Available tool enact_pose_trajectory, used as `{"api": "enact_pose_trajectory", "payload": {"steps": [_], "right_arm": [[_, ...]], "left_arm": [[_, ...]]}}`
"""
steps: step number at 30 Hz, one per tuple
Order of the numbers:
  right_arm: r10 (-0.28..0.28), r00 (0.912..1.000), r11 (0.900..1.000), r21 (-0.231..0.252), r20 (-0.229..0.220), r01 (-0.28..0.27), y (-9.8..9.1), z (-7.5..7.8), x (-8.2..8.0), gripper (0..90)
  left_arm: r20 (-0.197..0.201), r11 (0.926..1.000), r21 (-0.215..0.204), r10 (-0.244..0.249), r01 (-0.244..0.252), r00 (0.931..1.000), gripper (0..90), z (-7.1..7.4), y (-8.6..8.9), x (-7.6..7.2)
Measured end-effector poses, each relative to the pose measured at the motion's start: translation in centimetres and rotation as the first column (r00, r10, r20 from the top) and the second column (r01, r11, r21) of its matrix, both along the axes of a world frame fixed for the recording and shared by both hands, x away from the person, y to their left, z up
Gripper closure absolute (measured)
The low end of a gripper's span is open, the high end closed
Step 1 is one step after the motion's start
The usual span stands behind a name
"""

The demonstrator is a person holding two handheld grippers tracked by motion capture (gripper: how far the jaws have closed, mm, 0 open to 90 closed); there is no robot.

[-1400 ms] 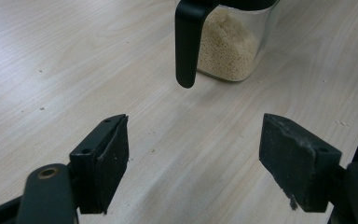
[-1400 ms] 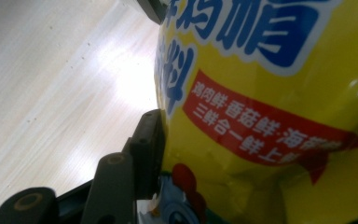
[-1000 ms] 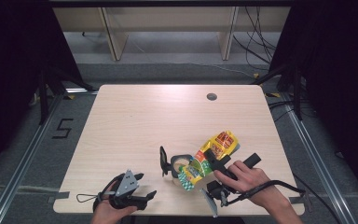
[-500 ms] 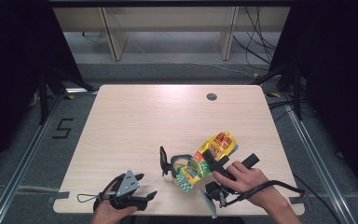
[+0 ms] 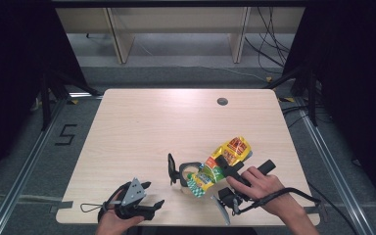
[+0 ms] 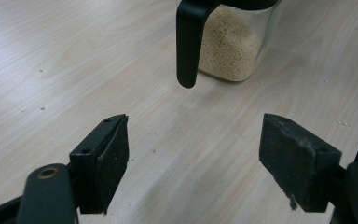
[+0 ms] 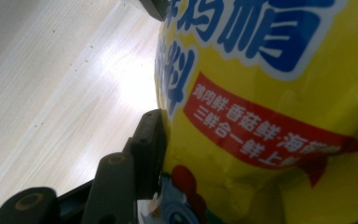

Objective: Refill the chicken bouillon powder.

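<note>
Tongs (image 7: 177, 154) apparently clamp a yellow packet (image 7: 270, 93) above the table (image 7: 51, 93).

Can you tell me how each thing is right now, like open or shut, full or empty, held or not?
Yellow plastic seasoning bag: held by the right gripper, tilted over the jar.
Clear glass jar with black handle: upright on the table, partly full of pale grains.
Left gripper: open, holding nothing, near the table.
Light wooden table: bare apart from these.
</note>
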State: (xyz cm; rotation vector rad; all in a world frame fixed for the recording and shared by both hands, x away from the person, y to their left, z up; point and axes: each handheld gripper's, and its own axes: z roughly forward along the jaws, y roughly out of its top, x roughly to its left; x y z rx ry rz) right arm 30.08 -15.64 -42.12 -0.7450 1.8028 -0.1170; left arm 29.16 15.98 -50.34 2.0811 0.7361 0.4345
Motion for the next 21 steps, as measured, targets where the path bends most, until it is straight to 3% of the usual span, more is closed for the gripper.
{"api": "enact_pose_trajectory", "payload": {"steps": [2,3,4,5,8,11,13,16,18,19,21], "right_arm": [[-0.012,0.9999,0.9998,0.017,-0.011,0.012,-0.3,0.1,0.0,55.5],[0.022,0.9998,0.9996,-0.016,0.001,-0.022,-0.2,0.4,0.3,55.5],[-0.009,0.9999,0.9998,0.015,-0.01,0.009,-0.3,0.2,0.2,55.5],[-0.009,0.9999,0.9999,0.012,-0.01,0.009,-0.4,0.2,0.3,55.5],[-0.016,0.9997,0.9994,0.03,-0.019,0.017,-0.7,0.1,0.3,55.6],[-0.028,0.9991,0.9987,0.041,-0.031,0.029,-0.9,0.1,0.3,55.6],[-0.01,0.999,0.998,0.062,-0.043,0.013,-0.9,0.1,0.4,55.6],[-0.02,0.9976,0.995,0.097,-0.066,0.026,-1.1,0.1,0.4,55.7],[-0.019,0.9969,0.9954,0.092,-0.076,0.026,-1.2,0.3,0.5,55.7],[-0.007,0.9963,0.9913,0.131,-0.085,0.018,-1.3,0.1,0.6,55.7],[-0.019,0.9949,0.9899,0.138,-0.099,0.033,-1.5,0.0,0.6,55.7]], "left_arm": [[-0.013,1.0,-0.007,0.001,-0.001,0.9999,23.7,0.1,0.0,0.0],[-0.002,1.0,-0.008,0.0,0.0,1.0,23.7,0.0,-0.1,0.1],[-0.002,1.0,-0.004,0.0,0.0,1.0,23.7,0.0,-0.1,0.0],[0.007,0.9999,0.01,-0.012,0.012,0.9999,23.7,0.0,0.0,0.1],[-0.013,0.9999,-0.013,0.007,-0.007,0.9999,23.7,0.0,-0.1,0.0],[-0.002,1.0,-0.007,0.001,-0.001,1.0,23.7,0.0,0.0,0.0],[-0.01,0.9999,-0.014,0.008,-0.008,0.9999,23.7,0.0,-0.1,0.0],[0.004,0.9999,0.009,-0.014,0.014,0.9999,23.7,0.1,0.1,0.1],[0.002,1.0,-0.004,-0.004,0.004,1.0,23.7,0.1,0.0,0.1],[-0.007,0.9999,-0.012,0.008,-0.008,0.9999,23.7,0.0,-0.1,0.0],[0.0,0.9999,0.008,-0.011,0.011,0.9999,23.7,0.1,0.1,0.1]]}}
